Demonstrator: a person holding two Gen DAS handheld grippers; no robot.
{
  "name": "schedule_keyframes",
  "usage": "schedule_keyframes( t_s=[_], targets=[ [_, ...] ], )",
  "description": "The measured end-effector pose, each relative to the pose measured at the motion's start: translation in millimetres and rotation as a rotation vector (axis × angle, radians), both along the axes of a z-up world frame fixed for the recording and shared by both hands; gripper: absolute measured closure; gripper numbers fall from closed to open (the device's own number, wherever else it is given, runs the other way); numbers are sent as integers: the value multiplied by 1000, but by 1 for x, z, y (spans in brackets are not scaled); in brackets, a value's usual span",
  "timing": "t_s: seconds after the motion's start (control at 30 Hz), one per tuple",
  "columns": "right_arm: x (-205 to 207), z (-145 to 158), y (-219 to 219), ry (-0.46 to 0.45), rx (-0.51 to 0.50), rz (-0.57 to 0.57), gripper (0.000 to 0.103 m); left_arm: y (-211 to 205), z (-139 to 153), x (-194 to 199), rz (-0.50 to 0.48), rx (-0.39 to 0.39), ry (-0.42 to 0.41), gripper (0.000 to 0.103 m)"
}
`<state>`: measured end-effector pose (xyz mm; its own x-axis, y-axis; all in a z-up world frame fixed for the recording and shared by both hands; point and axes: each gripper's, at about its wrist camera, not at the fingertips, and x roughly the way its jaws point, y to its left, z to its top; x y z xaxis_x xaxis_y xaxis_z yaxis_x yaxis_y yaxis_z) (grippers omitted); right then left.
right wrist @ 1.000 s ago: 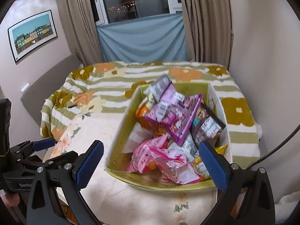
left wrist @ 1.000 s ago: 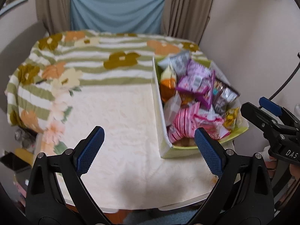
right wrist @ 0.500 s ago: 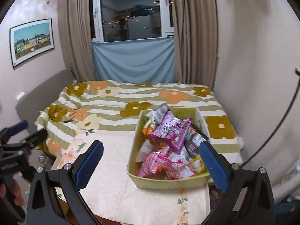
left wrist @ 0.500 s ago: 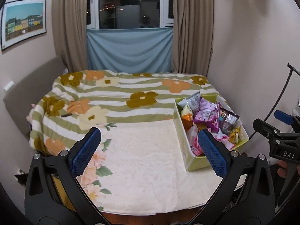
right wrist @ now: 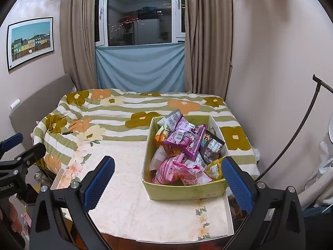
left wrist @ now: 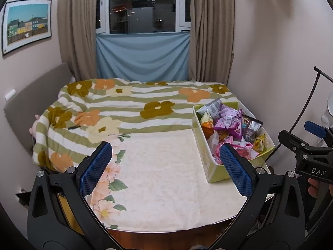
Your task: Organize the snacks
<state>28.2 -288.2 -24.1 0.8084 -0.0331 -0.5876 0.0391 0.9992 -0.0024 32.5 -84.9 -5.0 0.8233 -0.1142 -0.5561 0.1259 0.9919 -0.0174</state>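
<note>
A yellow-green cardboard box (right wrist: pixel 183 192) sits on the right side of a table with a cream cloth (right wrist: pixel 133 189). It holds several snack packets: purple ones (right wrist: pixel 185 139), pink ones (right wrist: pixel 179 171), a dark one (right wrist: pixel 212 145) and a grey one (right wrist: pixel 172 118). The box also shows in the left wrist view (left wrist: pixel 216 175), at the right. My left gripper (left wrist: pixel 166 169) is open and empty above the cloth, left of the box. My right gripper (right wrist: pixel 168 183) is open and empty, held back in front of the box.
A bed with a green-striped floral blanket (right wrist: pixel 116 116) lies behind the table. A wall (right wrist: pixel 281 73) stands close on the right, with a black curved rod (right wrist: pixel 295 133). Curtains (right wrist: pixel 141 70) and a window are at the back. The table's front edge (left wrist: pixel 166 230) is near.
Both grippers have pulled back and up from the box, so the table, bed and window now show. Both stay open and empty. The box has not moved.
</note>
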Motion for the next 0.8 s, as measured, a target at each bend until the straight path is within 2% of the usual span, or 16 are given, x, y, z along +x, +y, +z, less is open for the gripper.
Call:
schedule_keyframes(
  t_s=[0.8],
  targets=[
    [3,1,-4,5,6,-17,1,-6,1,6,-20,-10,1,0]
  ],
)
